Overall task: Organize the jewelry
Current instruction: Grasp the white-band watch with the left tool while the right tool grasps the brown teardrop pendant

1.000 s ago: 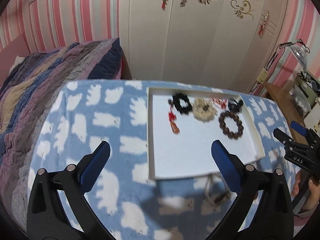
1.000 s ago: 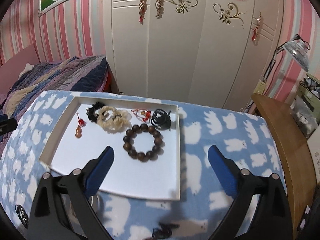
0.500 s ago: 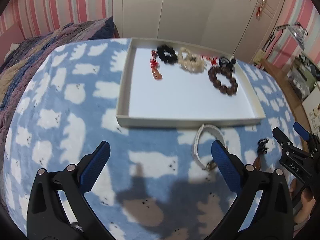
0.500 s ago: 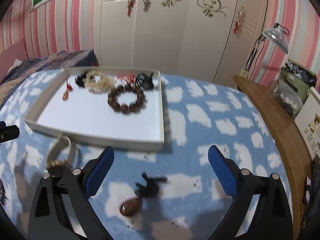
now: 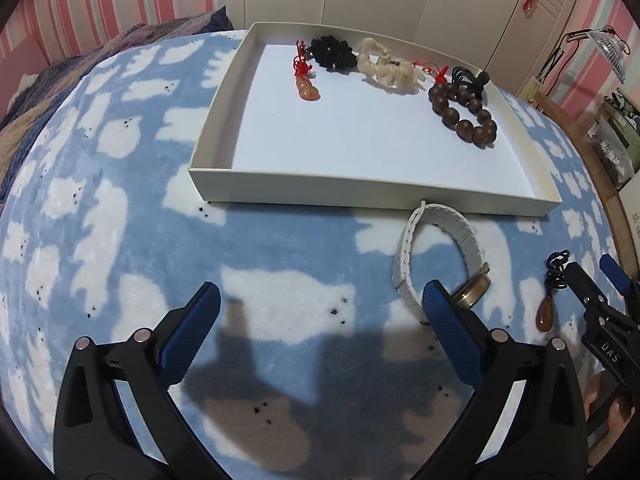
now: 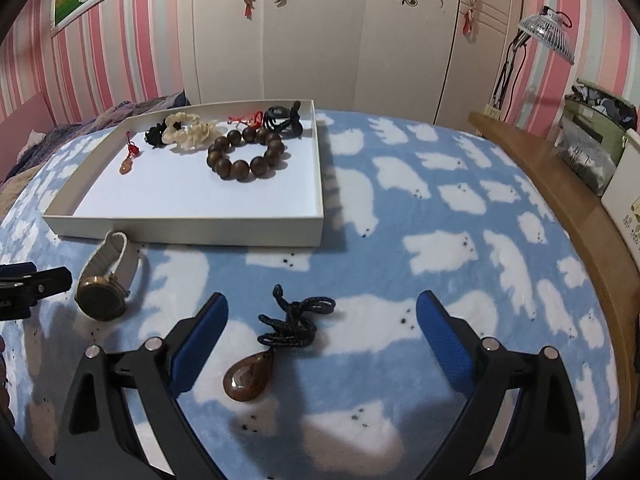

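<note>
A white tray (image 5: 280,190) (image 6: 180,232) lies on the blue cloud-print blanket. It holds a brown bead bracelet (image 5: 464,116) (image 6: 244,156), a cream scrunchie (image 5: 386,66), a black scrunchie (image 5: 334,52), a red-corded charm (image 5: 306,86) and a black cord. In front of the tray lie a white-strapped watch (image 5: 436,256) (image 6: 106,280) and a brown teardrop pendant (image 6: 248,378) (image 5: 546,316) on a black cord. My left gripper (image 5: 320,316) is open, its right finger beside the watch. My right gripper (image 6: 322,332) is open, low over the pendant.
A wooden desk edge (image 6: 560,200) runs along the right with a lamp (image 6: 546,32) and boxes. White wardrobe doors (image 6: 320,32) stand behind. A striped quilt (image 5: 80,64) lies at the far left. A person's hand (image 5: 600,400) holds the right gripper.
Both grippers have dropped lower and drawn back toward the near side of the blanket. The watch and the pendant have come into view near the fingers. Both stay open.
</note>
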The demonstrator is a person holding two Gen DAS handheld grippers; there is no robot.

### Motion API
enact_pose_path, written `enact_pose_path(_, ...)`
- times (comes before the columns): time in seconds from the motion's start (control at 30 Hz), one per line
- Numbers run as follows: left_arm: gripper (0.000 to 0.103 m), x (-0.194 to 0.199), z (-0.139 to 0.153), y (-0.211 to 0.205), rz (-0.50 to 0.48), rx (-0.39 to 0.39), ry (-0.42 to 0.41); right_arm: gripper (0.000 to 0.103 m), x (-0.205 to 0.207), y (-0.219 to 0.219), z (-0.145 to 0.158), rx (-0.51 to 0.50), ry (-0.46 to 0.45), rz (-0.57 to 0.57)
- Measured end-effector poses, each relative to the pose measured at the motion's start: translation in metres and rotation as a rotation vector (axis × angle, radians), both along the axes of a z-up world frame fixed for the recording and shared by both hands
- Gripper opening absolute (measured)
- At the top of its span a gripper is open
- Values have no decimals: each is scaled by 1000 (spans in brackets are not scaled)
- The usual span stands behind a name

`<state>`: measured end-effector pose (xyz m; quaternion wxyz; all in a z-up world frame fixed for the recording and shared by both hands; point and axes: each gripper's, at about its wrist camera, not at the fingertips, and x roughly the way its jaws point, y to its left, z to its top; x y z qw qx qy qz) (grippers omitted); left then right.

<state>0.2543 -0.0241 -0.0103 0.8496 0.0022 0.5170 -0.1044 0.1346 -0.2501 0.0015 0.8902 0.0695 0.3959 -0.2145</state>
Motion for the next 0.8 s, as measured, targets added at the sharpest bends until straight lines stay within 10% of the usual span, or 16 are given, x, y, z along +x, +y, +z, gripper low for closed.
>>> enact_pose_path(0.8, 92, 24, -5, -35, -3, 84, -17, 91, 1, 5, -18, 7, 40, 9)
